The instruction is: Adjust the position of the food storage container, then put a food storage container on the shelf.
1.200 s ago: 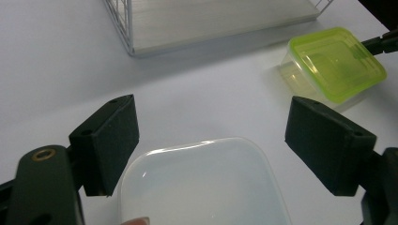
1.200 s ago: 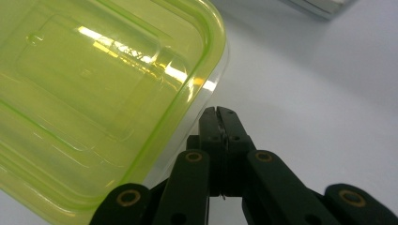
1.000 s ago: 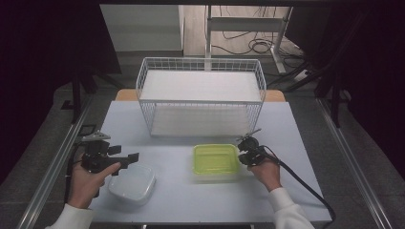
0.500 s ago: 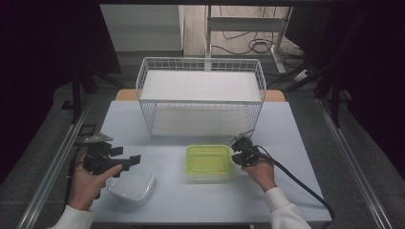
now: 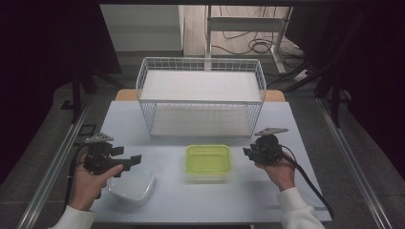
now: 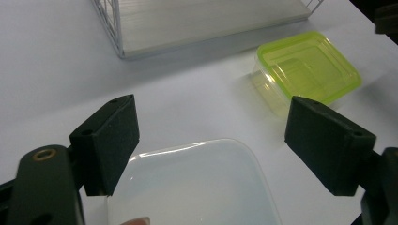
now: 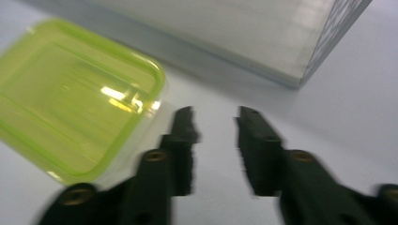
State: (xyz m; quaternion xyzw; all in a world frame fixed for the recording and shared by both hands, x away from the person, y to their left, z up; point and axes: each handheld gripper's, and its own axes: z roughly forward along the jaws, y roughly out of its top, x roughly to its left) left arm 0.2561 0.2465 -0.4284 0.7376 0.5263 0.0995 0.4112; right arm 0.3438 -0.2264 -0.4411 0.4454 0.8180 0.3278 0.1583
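Right claw (image 5: 249, 153), jaws just opening, beside green-lidded box (image 5: 208, 160).

wire basket (image 5: 200, 98) at table's (image 5: 296, 124) far middle | cables (image 5: 248, 45) on floor behind, seemingly

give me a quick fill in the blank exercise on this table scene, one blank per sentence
1. The container nearest the right gripper has a lid coloured ____.
2. The left gripper hovers with jaws open over a ____ container.
3. Behind both containers stands a white wire ____.
4. The right gripper's jaws hold ____.

Missing words: green; white; basket; nothing
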